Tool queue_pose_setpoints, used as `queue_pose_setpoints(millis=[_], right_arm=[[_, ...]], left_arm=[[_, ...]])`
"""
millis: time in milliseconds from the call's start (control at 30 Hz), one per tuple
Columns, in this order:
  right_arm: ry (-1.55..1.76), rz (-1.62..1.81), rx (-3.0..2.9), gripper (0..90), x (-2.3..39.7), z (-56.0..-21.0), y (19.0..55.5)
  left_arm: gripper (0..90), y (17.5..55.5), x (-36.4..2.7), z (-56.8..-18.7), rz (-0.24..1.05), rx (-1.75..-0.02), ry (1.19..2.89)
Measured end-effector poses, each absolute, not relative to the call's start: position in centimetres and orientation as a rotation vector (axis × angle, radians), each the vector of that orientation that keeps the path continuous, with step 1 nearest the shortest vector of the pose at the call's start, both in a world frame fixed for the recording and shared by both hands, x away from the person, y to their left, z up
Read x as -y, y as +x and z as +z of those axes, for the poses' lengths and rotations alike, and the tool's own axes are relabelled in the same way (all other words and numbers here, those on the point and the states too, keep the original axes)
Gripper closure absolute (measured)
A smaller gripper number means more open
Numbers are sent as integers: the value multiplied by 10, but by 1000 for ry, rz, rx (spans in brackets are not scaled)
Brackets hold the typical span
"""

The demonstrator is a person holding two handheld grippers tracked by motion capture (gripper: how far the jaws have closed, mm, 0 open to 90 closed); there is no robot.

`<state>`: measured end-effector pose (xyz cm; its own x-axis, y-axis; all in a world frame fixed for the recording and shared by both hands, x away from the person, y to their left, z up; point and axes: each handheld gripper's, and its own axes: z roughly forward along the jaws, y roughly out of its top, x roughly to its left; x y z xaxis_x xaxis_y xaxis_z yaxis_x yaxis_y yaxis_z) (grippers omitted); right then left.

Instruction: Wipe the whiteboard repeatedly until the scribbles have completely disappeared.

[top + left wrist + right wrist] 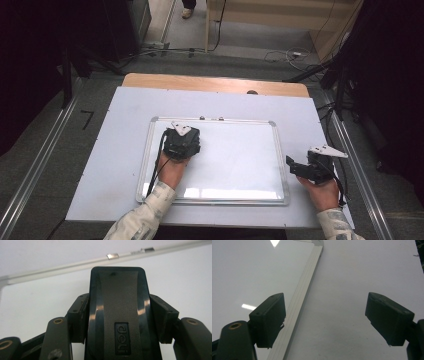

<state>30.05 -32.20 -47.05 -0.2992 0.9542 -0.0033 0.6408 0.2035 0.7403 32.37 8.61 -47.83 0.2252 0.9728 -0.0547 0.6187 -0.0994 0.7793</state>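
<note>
— Two claws are seen above the bench (100,165); what is held?
— A black whiteboard eraser (119,312) is clamped between the jaws of the left claw (181,141), over the upper left part of the whiteboard (235,165).
— And the other?
— The right claw (300,167) is held wide open and empty, just beside the whiteboard's right frame edge (302,300).

1. One whiteboard (235,170) is counted on the table.
2. One black eraser (119,315) is counted, clamped between jaws.
3. Two grippers are counted: the left gripper (181,142) and the right gripper (300,167).
4. Two small metal clips (113,256) are counted on the whiteboard's frame.
</note>
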Motion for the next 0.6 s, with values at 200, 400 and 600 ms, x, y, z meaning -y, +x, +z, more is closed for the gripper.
queue_pose_setpoints(millis=[200, 400, 600], right_arm=[[1473, 897, -2015, 151, 323, -470, 300], [1475, 899, -2015, 151, 323, -470, 300], [1474, 899, -2015, 151, 324, -469, 300]], left_arm=[[401, 325, -106, -477, 653, -1535, 1748], [401, 326, -115, -475, 666, -1563, 1715], [401, 328, -127, -474, 678, -1596, 1676]])
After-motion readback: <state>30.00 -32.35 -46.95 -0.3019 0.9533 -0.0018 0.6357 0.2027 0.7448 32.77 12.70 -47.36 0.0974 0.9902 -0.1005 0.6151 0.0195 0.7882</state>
